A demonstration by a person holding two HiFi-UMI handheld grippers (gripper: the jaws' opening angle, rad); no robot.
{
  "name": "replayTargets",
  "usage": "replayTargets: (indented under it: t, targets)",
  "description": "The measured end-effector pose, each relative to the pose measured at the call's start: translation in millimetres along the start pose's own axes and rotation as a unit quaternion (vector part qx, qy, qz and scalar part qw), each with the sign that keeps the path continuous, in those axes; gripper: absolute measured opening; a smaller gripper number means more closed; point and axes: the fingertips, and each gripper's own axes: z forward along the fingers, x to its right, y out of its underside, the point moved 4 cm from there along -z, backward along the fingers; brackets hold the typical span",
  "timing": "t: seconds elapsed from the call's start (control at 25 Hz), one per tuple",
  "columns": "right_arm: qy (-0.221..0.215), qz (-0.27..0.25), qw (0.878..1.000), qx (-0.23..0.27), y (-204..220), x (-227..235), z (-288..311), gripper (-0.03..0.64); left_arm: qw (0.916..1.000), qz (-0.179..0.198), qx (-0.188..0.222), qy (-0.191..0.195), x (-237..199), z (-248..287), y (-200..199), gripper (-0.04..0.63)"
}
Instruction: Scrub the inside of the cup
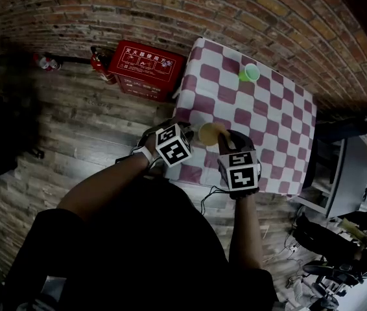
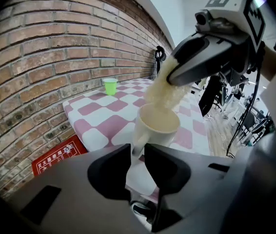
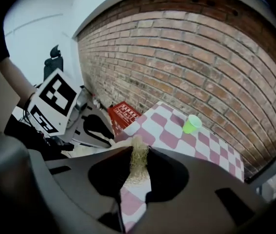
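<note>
A cream mug (image 2: 155,128) is held above the near edge of the checkered table (image 2: 99,126). My left gripper (image 2: 138,153) is shut on the mug's handle. My right gripper (image 3: 139,153) is shut on a pale, fibrous scrubber (image 3: 138,164). In the left gripper view, the scrubber (image 2: 165,92) hangs from the right gripper (image 2: 211,50) with its lower end at the mug's mouth. In the head view the mug (image 1: 210,133) sits between the left gripper (image 1: 173,144) and the right gripper (image 1: 240,170). The mug's inside is mostly hidden.
A small green cup (image 1: 249,73) stands at the table's far side, near the brick wall (image 1: 190,11). A red box (image 1: 146,67) lies on the wooden floor left of the table. Black chairs and cables (image 1: 339,245) crowd the right.
</note>
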Motion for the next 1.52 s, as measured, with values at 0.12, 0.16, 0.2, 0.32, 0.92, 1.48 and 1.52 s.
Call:
replayTargets:
  t: [0.12, 0.16, 0.2, 0.32, 0.92, 1.48, 1.52]
  targets:
    - [0.009, 0.015, 0.999, 0.031, -11, 6, -25, 0.092, 1.0, -0.001, 0.001, 0.002, 0, 1, 0, 0.098]
    - [0.006, 0.012, 0.999, 0.033, -13, 4, -28, 0.092, 1.0, 0.001, 0.0, 0.003, 1, 2, -1, 0.098]
    - [0.0, 0.005, 1.0, 0.028, -14, 0, -27, 0.092, 1.0, 0.004, -0.001, 0.002, 1, 1, -2, 0.097]
    - [-0.024, -0.013, 0.999, -0.018, -1, -14, 0, 0.092, 1.0, 0.004, -0.004, 0.0, 1, 5, -1, 0.097]
    - [-0.019, -0.092, 0.993, -0.067, 3, -17, 34, 0.092, 0.9998, -0.018, 0.004, 0.006, 0, -1, 2, 0.097]
    - [-0.094, -0.227, 0.962, -0.116, 9, -25, 51, 0.092, 0.9999, -0.015, 0.0, 0.004, 0, -3, 3, 0.097]
    - [-0.097, -0.233, 0.959, -0.129, 13, -26, 62, 0.092, 0.9999, -0.016, -0.001, 0.004, 0, -3, 3, 0.098]
